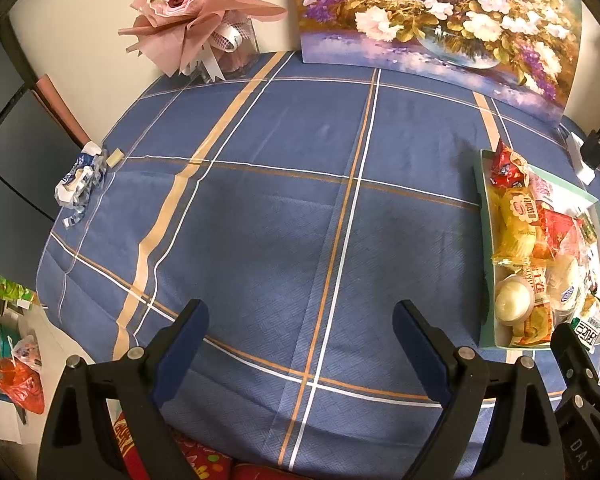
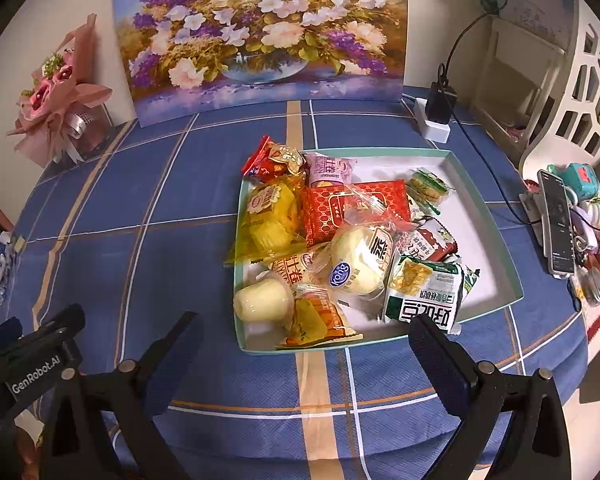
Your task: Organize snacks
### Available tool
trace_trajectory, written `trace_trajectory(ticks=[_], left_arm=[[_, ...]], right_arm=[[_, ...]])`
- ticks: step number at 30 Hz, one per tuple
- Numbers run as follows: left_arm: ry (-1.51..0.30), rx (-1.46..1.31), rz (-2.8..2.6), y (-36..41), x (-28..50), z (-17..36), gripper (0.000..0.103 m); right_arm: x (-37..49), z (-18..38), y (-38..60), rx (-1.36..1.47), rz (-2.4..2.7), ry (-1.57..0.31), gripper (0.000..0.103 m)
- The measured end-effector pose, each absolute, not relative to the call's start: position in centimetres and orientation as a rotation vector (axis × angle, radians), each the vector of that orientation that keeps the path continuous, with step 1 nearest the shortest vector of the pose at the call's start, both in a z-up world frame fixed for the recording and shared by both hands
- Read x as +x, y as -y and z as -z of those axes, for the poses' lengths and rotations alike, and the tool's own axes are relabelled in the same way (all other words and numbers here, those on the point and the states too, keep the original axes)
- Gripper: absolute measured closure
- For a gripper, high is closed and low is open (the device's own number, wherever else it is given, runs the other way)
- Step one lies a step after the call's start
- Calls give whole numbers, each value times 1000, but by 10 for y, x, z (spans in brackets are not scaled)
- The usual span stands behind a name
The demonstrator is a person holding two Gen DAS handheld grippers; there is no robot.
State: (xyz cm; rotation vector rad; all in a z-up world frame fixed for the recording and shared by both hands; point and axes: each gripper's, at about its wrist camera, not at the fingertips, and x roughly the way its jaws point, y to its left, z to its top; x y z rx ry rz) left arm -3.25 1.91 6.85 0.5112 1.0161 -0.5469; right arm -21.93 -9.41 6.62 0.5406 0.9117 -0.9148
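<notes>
A shallow mint-green tray [image 2: 496, 216] on the blue plaid tablecloth holds several wrapped snacks: a yellow cake pack [image 2: 270, 216], a red patterned packet [image 2: 328, 210], a white bun [image 2: 360, 266], a green cracker pack [image 2: 424, 294] and a pudding cup [image 2: 262, 300]. The tray shows at the right of the left wrist view [image 1: 485, 240]. My right gripper [image 2: 304, 330] is open and empty, just in front of the tray's near edge. My left gripper [image 1: 300, 316] is open and empty over bare cloth, left of the tray.
A flower painting [image 2: 260, 32] leans on the back wall. A pink bouquet [image 1: 196, 12] stands at the back left. A crumpled blue-white wrapper [image 1: 80, 178] lies at the table's left edge. A power strip with charger [image 2: 436, 116] and a phone on a stand [image 2: 558, 224] are at the right.
</notes>
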Motion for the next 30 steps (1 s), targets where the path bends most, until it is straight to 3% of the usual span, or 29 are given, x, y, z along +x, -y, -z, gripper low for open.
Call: trace_trajectory(ticks=[30], left_arm=[[-1034,517,544,-18,-29,-64,10]], right_arm=[[-224,-59,102,579,935,-932,0]])
